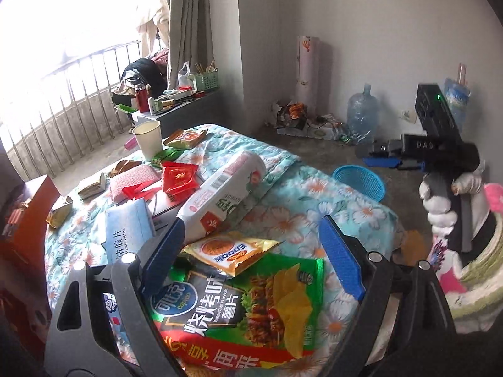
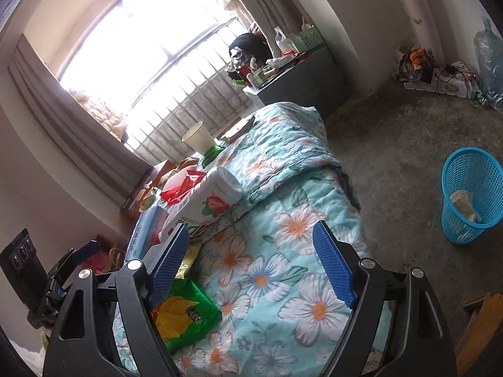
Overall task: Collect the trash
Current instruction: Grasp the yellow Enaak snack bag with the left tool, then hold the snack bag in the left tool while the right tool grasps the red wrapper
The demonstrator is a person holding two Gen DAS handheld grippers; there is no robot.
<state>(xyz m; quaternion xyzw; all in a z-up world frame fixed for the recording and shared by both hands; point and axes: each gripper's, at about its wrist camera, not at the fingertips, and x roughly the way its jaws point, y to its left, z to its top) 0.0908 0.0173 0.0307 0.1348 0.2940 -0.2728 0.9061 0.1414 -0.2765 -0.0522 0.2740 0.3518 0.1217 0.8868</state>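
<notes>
Trash lies on a table under a floral cloth [image 1: 295, 207]. My left gripper [image 1: 251, 229] is open and empty above a green chip bag [image 1: 245, 308] and a yellow snack packet [image 1: 229, 251]. A white strawberry carton [image 1: 226, 191] lies just beyond its left finger. Red wrappers [image 1: 179, 179] and a paper cup [image 1: 147, 138] sit farther back. My right gripper [image 2: 251, 238] is open and empty over bare cloth [image 2: 267, 267], with the chip bag [image 2: 182, 314] at its left finger. The blue trash basket [image 2: 468, 194] stands on the floor to the right and holds one scrap.
A blue tablet box [image 1: 129, 226], gold wrappers [image 1: 59, 213] and a pink pack [image 1: 132, 179] lie on the table's left. A red box [image 1: 25, 220] stands at the left edge. A water jug [image 1: 361, 116] and clutter sit along the far wall. The right gripper shows in the left wrist view [image 1: 440, 138].
</notes>
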